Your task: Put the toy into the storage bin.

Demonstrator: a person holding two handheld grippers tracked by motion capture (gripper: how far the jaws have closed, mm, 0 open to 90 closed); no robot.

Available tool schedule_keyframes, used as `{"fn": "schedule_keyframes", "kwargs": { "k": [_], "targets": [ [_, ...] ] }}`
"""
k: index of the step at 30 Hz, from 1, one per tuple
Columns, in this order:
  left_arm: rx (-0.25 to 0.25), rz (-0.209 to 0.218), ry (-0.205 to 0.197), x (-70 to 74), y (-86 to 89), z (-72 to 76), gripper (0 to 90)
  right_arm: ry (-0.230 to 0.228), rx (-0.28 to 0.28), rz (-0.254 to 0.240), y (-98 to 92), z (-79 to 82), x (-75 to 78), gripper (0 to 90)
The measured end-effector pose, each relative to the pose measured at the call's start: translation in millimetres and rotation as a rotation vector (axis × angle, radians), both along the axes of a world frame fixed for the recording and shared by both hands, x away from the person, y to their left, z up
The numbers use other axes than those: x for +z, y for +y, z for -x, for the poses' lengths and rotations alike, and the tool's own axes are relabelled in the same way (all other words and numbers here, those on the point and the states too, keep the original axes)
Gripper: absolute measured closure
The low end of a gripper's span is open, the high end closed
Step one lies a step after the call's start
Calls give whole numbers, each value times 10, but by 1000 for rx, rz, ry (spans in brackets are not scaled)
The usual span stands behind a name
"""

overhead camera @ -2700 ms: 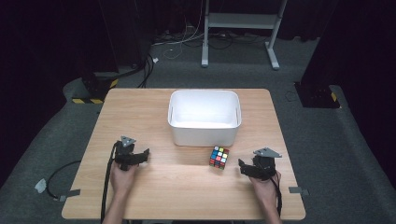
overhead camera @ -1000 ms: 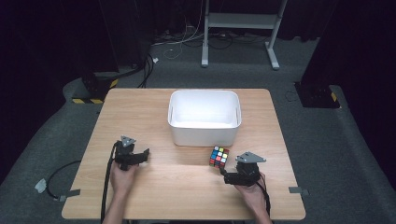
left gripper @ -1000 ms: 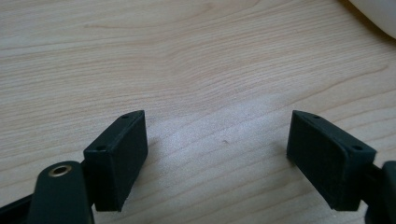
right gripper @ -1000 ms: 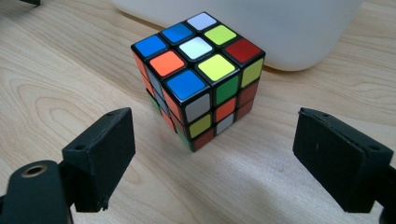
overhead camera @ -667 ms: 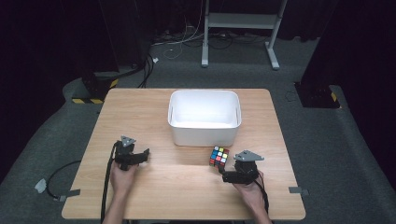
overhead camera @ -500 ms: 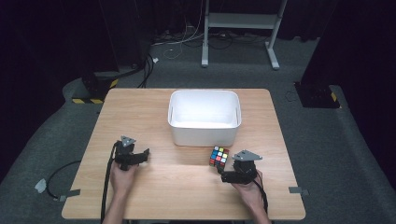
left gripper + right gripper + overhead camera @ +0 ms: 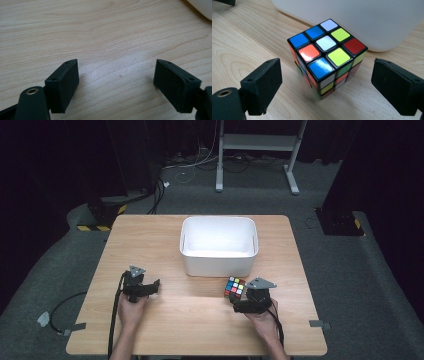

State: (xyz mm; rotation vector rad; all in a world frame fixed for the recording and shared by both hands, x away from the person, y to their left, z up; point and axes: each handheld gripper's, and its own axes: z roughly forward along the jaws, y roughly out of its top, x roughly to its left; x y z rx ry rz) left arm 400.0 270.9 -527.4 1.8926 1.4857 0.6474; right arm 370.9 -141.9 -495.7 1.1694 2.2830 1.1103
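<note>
A scrambled Rubik's cube (image 7: 235, 287) (image 7: 327, 57) sits on the wooden table (image 7: 150, 245), just in front of a white bin (image 7: 217, 265). My right gripper (image 7: 241, 299) (image 7: 328, 75) is right behind the cube and open. Its jaws have just been opening, and the cube stands between the tips with a gap on each side, untouched by the pads (image 7: 264, 82). At the front left my left gripper (image 7: 154, 287) (image 7: 115, 82) rests low over bare wood, open, with nothing between its jaws.
The white bin's wall (image 7: 362, 20) rises close behind the cube, and its inside looks empty. Cables trail from both grippers toward the table's front edge. Dark grey floor surrounds the table, with a metal stand (image 7: 255, 142) beyond it.
My right gripper has come in from the right side of the table to the cube and edged a little closer to it. The cube and my left gripper have stayed put.
</note>
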Motion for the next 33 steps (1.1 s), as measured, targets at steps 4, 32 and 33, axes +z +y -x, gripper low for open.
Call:
{"fn": "schedule_keyframes", "kwargs": {
  "k": [4, 32, 33],
  "targets": [
    [-1, -1, 1, 1, 2, 0, 204, -3, 3, -2, 43, -41, 4, 91],
    [-1, -1, 1, 1, 1, 0, 204, -6, -3, 13, 219, -210, -37, 89],
    [-1, -2, 1, 1, 1, 0, 204, -4, -3, 14, 228, -223, -45, 89]
  ]
}}
